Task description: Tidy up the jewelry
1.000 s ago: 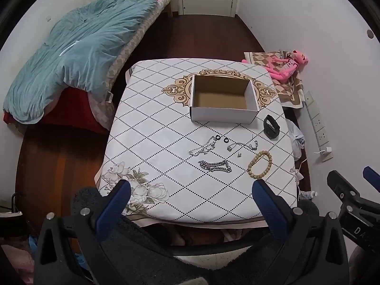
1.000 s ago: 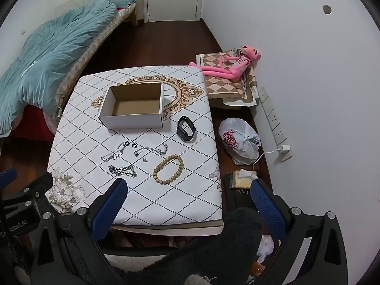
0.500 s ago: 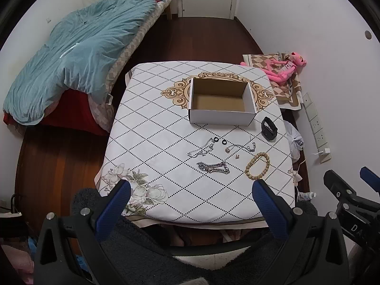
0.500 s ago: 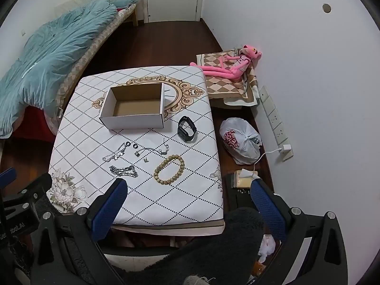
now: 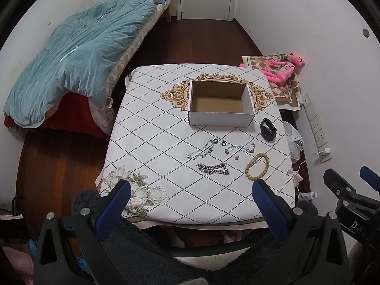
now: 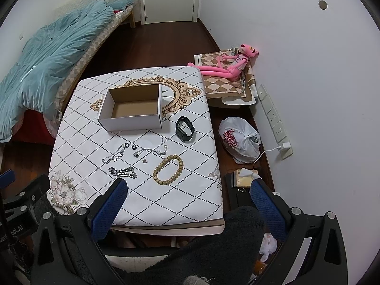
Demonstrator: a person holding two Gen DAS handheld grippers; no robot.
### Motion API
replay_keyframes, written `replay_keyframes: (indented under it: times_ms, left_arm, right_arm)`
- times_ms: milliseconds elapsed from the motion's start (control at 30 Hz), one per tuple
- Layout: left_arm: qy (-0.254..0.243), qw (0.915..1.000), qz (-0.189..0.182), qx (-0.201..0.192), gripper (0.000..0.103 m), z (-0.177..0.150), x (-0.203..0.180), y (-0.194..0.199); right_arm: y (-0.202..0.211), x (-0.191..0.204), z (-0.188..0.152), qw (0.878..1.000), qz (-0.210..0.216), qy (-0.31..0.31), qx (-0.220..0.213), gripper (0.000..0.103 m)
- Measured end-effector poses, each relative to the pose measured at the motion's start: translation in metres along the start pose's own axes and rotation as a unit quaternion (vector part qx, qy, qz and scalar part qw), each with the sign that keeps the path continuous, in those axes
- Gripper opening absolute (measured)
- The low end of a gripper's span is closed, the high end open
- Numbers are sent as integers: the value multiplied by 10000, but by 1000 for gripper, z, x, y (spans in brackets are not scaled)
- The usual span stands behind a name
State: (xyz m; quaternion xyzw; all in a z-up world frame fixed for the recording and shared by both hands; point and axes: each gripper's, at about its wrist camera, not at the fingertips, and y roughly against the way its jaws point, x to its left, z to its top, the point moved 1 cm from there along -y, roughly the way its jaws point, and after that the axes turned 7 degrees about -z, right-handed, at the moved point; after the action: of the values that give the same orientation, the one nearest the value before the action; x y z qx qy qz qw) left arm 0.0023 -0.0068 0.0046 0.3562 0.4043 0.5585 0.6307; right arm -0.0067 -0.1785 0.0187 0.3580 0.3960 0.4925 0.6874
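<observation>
- Left gripper (image 5: 191, 200): jaws spread wide and holding nothing, poised high above the near edge of the desk (image 5: 147, 142), well apart from every piece of jewelry.
- Right gripper (image 6: 188, 198): likewise wide and unloaded, raised over the near right part of the desk; its blue finger (image 6: 108, 207) shows below the chain bracelet in the right wrist view.
- Cardboard box (image 5: 220, 105): open-topped and with nothing visible inside, standing at the far middle of the desk; the likely destination, lying beyond all the jewelry as seen from both grippers.
- Beaded bracelet (image 6: 168, 169): a flat loop on the right side of the cluster, straight ahead of the right gripper and nearer to it than to the left; its oval runs diagonally, from near left to far right.
- Chain bracelet (image 5: 212, 168): a short strip lying roughly crosswise to the left gripper's line of sight, nearest the centre of the left wrist view.
- Thin necklace (image 5: 200, 150), two small black rings (image 5: 219, 142) and a second fine chain (image 5: 239, 147): spread between the bracelets and the box.
- Black watch (image 6: 185, 129): resting near the right edge, just beside the box's near right corner.
- Judgement: nothing is boxed yet; each gripper must descend forward, the right best placed for the beads.
</observation>
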Motion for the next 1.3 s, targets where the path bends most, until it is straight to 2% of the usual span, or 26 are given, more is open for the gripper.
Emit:
replay_keyframes:
  times_ms: [1300]
  left_arm:
    - [-65,9999,20,-78,103,2,-8,2]
  right_arm:
    - [4,-7,5,10000,13,-51,-63,103]
